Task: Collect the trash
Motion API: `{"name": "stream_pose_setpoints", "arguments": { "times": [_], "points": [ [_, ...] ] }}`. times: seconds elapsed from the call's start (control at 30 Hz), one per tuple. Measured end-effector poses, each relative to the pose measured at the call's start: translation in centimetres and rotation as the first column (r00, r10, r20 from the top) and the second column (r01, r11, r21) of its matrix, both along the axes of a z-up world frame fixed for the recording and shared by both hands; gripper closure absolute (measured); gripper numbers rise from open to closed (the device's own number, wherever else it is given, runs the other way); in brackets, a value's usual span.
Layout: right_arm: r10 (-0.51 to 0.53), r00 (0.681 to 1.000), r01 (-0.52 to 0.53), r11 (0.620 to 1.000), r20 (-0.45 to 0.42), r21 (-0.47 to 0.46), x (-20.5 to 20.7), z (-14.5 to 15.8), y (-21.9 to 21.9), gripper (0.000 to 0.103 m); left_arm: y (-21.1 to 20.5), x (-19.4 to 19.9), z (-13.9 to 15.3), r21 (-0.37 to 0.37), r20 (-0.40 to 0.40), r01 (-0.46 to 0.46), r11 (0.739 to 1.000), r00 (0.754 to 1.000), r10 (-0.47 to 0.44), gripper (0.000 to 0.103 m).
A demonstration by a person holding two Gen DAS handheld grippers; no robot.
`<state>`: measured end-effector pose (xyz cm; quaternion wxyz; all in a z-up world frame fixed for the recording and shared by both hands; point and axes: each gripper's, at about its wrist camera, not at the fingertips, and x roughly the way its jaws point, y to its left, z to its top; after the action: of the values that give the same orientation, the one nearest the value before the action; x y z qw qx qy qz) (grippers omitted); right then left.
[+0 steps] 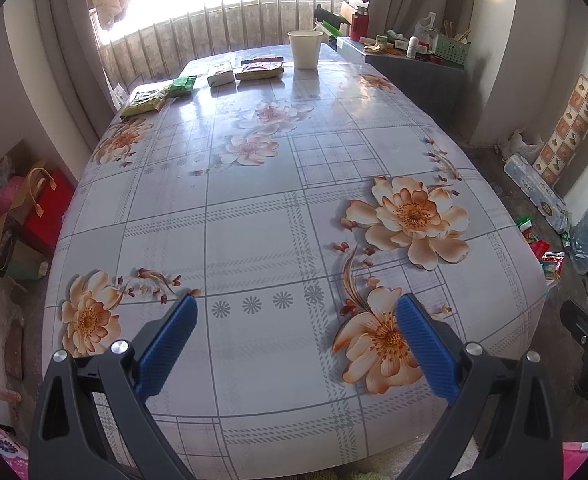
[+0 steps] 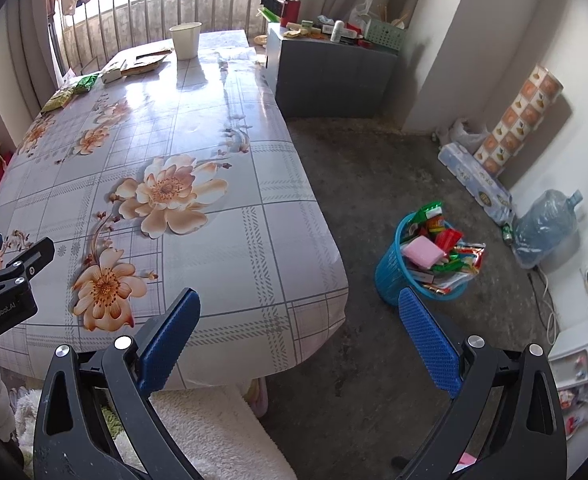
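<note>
At the table's far end lie several wrappers: a yellow-green packet (image 1: 143,101), a green packet (image 1: 181,86), a white pack (image 1: 220,74) and a brown packet (image 1: 259,70), beside a white paper cup (image 1: 305,49). My left gripper (image 1: 296,304) hovers open and empty over the near end of the flowered table (image 1: 253,220), far from them. My right gripper (image 2: 298,300) is open and empty at the table's near right corner. A blue trash basket (image 2: 394,272), full of colourful wrappers, stands on the floor to the right. The left gripper's body (image 2: 9,276) shows at the left edge.
A grey cabinet (image 2: 334,76) crowded with bottles and a green basket stands beyond the table. A water jug (image 2: 546,228), a long package (image 2: 474,184) and a patterned roll (image 2: 522,120) line the right wall. Bags and boxes (image 1: 25,216) sit left of the table. A white fluffy seat (image 2: 213,432) lies below.
</note>
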<state>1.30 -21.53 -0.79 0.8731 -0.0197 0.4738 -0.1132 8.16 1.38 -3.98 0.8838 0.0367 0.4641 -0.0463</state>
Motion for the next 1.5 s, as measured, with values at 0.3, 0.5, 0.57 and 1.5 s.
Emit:
{"name": "stream_pose_setpoints", "arguments": {
  "times": [0.3,0.5,0.57,1.5],
  "points": [
    [0.027,0.997,-0.025,1.000,0.076,-0.018,-1.1,1.9,0.5,0.008,-0.6,-1.2,2.7,-0.009,0.098,0.021,1.000,0.995,-0.020,0.005],
    [0.019,0.997,-0.018,1.000,0.081,-0.016,-1.3,2.1,0.3,0.008,-1.1,-1.4,2.7,-0.017,0.090,0.037,0.999,0.995,-0.035,0.005],
    [0.014,0.997,-0.013,1.000,0.082,-0.016,-1.3,2.1,0.1,0.008,-1.3,-1.4,2.8,-0.018,0.090,0.041,0.999,0.995,-0.039,0.005],
    [0.004,0.996,-0.002,1.000,0.085,-0.015,-1.1,2.1,0.0,0.008,-1.7,-1.1,2.6,-0.025,0.077,0.048,0.999,0.996,-0.046,0.005]
  ]
}}
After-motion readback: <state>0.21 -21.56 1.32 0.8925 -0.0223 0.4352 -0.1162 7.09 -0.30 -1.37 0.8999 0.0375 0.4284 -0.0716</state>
